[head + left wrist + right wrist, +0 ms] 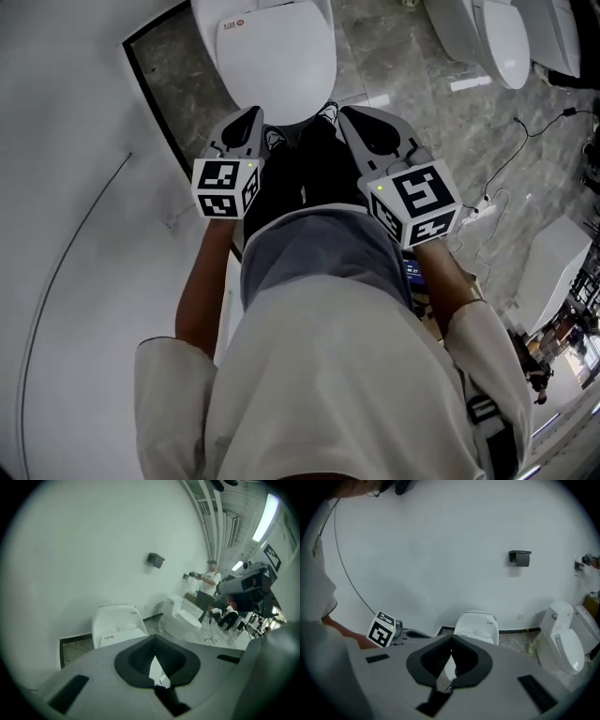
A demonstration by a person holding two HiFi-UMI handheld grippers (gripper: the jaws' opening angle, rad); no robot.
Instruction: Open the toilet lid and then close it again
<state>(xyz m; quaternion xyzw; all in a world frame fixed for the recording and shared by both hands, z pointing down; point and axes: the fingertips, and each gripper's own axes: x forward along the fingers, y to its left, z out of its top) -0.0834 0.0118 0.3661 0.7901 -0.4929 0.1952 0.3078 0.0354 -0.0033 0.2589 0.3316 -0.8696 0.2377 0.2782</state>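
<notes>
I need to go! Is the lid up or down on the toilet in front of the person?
Down. The toilet lid lies flat over the bowl: the head view shows only a smooth white oval.

The head view looks steeply down onto the toilet [277, 56]. Both gripper views face it from farther back, along their jaws, sharing the wall [440, 550] behind.

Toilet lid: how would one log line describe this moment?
toilet lid: down | left tool: shut, empty | right tool: shut, empty | contact: none
</notes>
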